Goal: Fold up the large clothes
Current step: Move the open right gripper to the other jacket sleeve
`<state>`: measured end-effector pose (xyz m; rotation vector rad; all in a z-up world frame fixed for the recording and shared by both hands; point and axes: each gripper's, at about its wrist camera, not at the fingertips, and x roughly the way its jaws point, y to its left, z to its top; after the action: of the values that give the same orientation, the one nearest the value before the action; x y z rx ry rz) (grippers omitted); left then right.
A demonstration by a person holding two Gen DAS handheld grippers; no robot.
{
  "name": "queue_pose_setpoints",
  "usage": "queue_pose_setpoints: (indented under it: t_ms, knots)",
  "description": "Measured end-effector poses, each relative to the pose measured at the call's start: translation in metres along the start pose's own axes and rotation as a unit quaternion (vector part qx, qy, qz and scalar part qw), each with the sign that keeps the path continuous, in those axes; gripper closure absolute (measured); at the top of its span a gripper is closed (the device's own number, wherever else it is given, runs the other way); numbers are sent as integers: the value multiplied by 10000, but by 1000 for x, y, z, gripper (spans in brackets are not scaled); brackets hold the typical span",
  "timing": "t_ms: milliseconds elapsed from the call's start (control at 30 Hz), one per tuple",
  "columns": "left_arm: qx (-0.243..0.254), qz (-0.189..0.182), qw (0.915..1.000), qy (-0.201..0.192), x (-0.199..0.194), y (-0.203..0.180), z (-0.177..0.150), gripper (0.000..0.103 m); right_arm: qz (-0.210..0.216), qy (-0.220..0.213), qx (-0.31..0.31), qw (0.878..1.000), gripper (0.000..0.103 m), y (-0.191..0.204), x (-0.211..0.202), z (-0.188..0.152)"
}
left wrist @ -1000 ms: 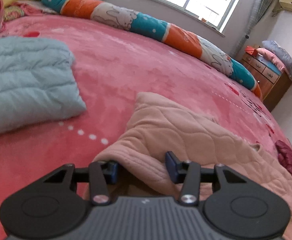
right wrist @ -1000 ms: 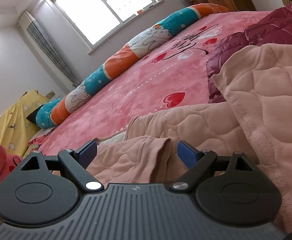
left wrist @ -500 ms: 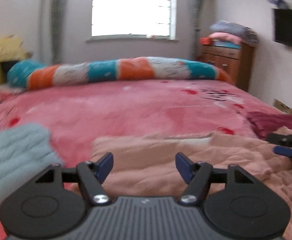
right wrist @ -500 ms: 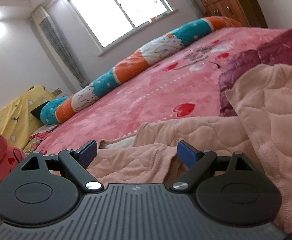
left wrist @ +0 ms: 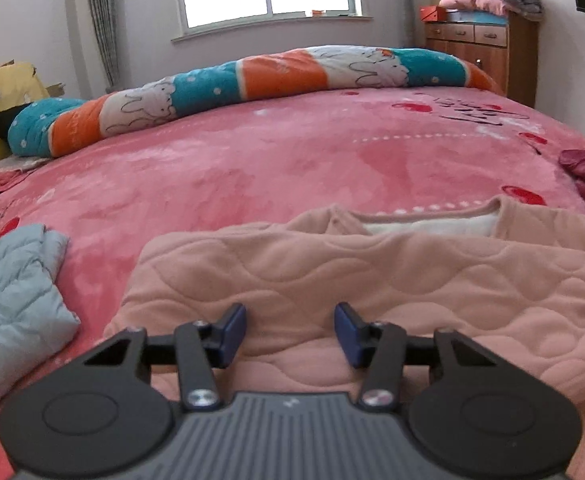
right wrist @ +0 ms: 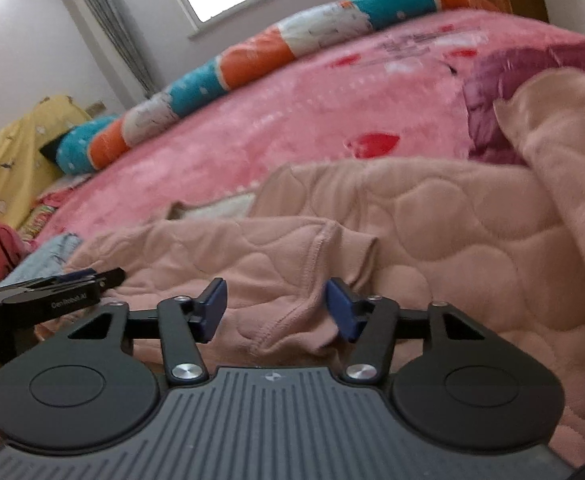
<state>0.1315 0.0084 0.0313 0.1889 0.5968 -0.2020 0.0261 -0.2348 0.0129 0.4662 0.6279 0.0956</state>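
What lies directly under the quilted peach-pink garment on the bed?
The quilted peach-pink garment lies on the pink plush bedspread with red hearts, which shows all around it. A white lining shows at its neck opening. Whatever lies beneath the garment itself is covered.

Black left tool, blue pads, silver screws, ribbed grey base, right tool alike

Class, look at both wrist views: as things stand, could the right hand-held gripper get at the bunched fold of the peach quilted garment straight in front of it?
Probably yes. The right hand-held gripper already straddles a raised fold of the peach quilted garment; its jaws have just been closing, with cloth between them and nothing else in the way.
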Motion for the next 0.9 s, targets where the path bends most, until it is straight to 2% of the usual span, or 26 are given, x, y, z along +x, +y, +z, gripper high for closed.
queue_pose_setpoints:
  t_ms: [200,333,367,433,467,567,700,900]
  knots:
    - [-43,-55,10000,-40,8,1,-8,50,-226,157,-169,9995,36,2,10,-4]
    - [-121,-84,9999,-85,10,3,-10,50,-205,137,-149,9996,34,-1,8,-7]
    - [-102,-66,9999,-86,10,2,-10,50,-171,142,-146,9996,31,-1,6,-7]
    - [-57,-5,10000,-74,6,0,-7,50,21,199,-254,9995,4,2,4,-6]
    - [-37,44,10000,-69,3,-2,-4,50,82,216,-348,9991,1,7,3,-6]
    - [-90,73,9998,-173,-22,-4,1,51,-36,175,-523,9985,1,14,-4,-6]
    - [-418,14,9985,-348,-71,1,-3,48,-7,-135,-190,9997,0,9,-26,-1]
    - [-739,-224,9966,-280,-139,7,-38,38,111,-761,58,9970,0,1,-77,-4]
